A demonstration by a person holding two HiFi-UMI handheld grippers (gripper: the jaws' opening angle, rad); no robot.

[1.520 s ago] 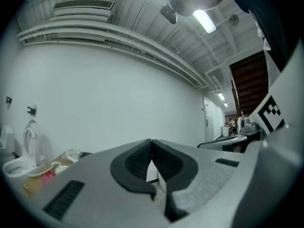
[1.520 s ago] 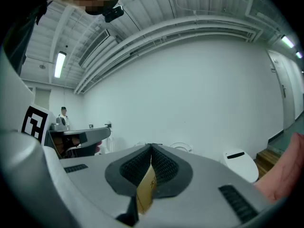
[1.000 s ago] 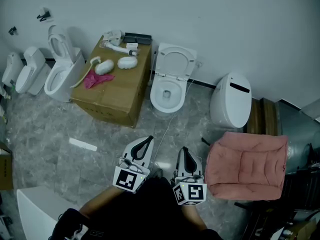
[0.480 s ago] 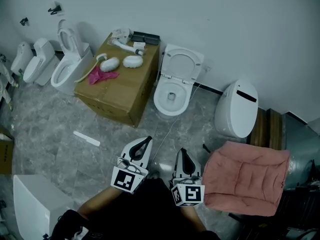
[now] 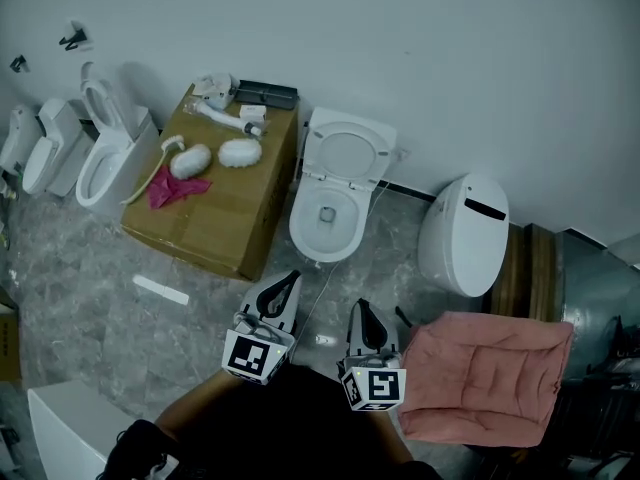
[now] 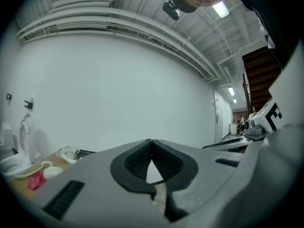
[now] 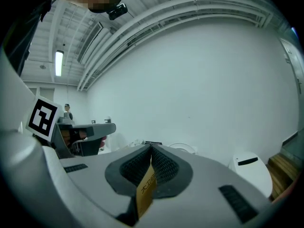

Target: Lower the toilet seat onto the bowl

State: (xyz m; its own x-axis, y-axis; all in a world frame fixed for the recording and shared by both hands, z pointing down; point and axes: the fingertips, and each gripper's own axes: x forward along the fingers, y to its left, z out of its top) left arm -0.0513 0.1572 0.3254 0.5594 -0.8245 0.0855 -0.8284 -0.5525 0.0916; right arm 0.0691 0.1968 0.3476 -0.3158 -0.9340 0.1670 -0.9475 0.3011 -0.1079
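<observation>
Nothing was done: the white plastic toilet seat [image 5: 348, 154] stood raised over its white ceramic bowl [image 5: 324, 238]. The left tongs [image 5: 290, 280] were closed and empty, the right tongs [image 5: 362, 306] pinched a yellow paper tag [image 7: 147, 186], and both were well short.

Both claws sit low in the middle of the head view, side by side and a bit apart, tips aimed toward the top of the frame. Left claw [image 5: 291, 278] has its jaws pressed together with nothing in them. Right claw [image 5: 362, 305] is closed too, pinching a small yellow tag [image 7: 146, 186] between the pads. Left forearm [image 5: 200, 408] comes in from the bottom edge
</observation>
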